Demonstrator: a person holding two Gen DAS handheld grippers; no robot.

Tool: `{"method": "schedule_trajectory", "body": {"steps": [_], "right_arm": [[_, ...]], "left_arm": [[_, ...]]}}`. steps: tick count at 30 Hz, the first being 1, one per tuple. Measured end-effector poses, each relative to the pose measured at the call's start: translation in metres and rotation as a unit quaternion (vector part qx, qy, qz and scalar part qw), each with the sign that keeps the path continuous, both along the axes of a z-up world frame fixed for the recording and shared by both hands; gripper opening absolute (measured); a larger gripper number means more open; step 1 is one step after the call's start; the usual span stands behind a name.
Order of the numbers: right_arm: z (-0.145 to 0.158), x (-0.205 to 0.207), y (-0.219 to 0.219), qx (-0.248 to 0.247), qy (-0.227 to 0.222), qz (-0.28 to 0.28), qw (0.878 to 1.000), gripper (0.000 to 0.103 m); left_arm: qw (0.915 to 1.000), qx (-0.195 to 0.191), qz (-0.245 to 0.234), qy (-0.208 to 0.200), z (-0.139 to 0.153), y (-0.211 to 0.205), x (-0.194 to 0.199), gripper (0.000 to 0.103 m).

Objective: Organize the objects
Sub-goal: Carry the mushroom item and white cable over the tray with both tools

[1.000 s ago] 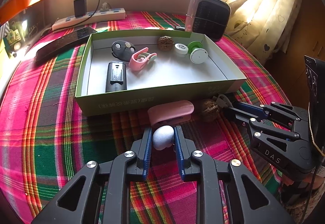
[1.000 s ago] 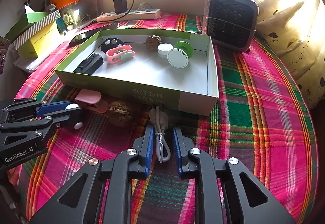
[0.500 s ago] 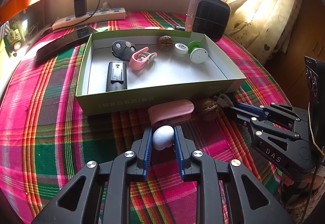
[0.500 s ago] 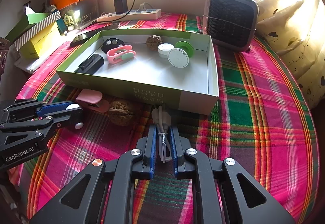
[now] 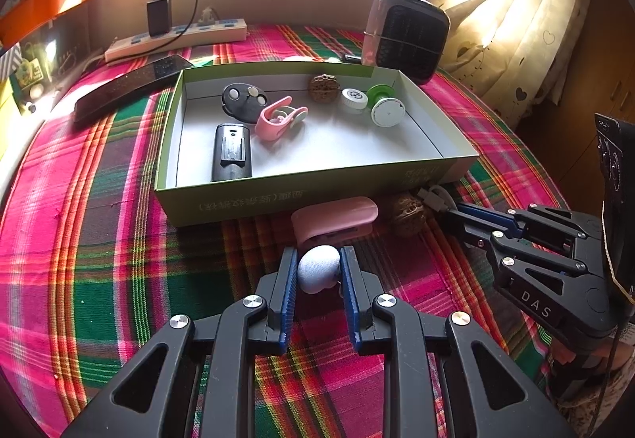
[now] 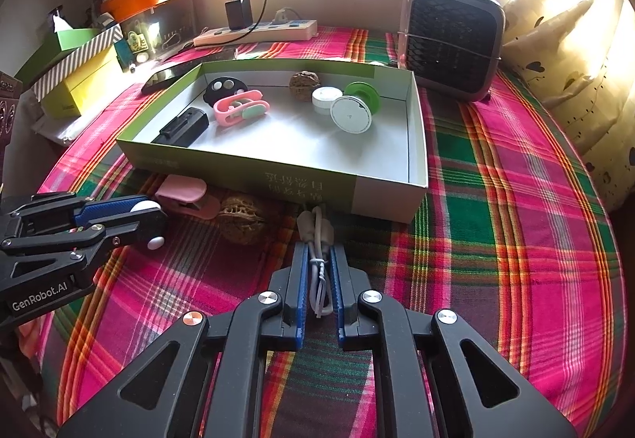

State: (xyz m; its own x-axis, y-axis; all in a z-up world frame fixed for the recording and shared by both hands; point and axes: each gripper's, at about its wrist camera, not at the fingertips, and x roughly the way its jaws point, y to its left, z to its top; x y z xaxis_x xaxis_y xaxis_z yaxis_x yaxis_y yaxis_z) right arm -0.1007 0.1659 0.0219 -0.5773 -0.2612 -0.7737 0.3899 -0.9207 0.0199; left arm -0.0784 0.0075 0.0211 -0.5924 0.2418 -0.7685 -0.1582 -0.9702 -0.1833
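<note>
Left gripper (image 5: pixel 317 273), lower centre: gripping a smooth white rounded earbud (image 5: pixel 318 268). Right gripper (image 6: pixel 317 271), lower centre: clamping a bundled grey cable (image 6: pixel 316 239); a wrinkled brown walnut (image 6: pixel 241 215) is lying beside it.

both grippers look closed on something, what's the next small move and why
Probably lift both and carry them over the green box. The right gripper has just closed on the bundled cable, and the left gripper pinches the white earbud; both items sit on the cloth just outside the box's near wall.
</note>
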Motion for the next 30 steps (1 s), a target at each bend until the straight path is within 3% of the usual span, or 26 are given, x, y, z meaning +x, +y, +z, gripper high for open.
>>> {"method": "schedule_trajectory", "body": {"steps": [30], "right_arm": [[0.038,-0.006,-0.009,-0.019,0.038,0.023,0.999,0.011]], "left_arm": [[0.9993,0.009,-0.008,0.037,0.039,-0.002,-0.012,0.02]]}}
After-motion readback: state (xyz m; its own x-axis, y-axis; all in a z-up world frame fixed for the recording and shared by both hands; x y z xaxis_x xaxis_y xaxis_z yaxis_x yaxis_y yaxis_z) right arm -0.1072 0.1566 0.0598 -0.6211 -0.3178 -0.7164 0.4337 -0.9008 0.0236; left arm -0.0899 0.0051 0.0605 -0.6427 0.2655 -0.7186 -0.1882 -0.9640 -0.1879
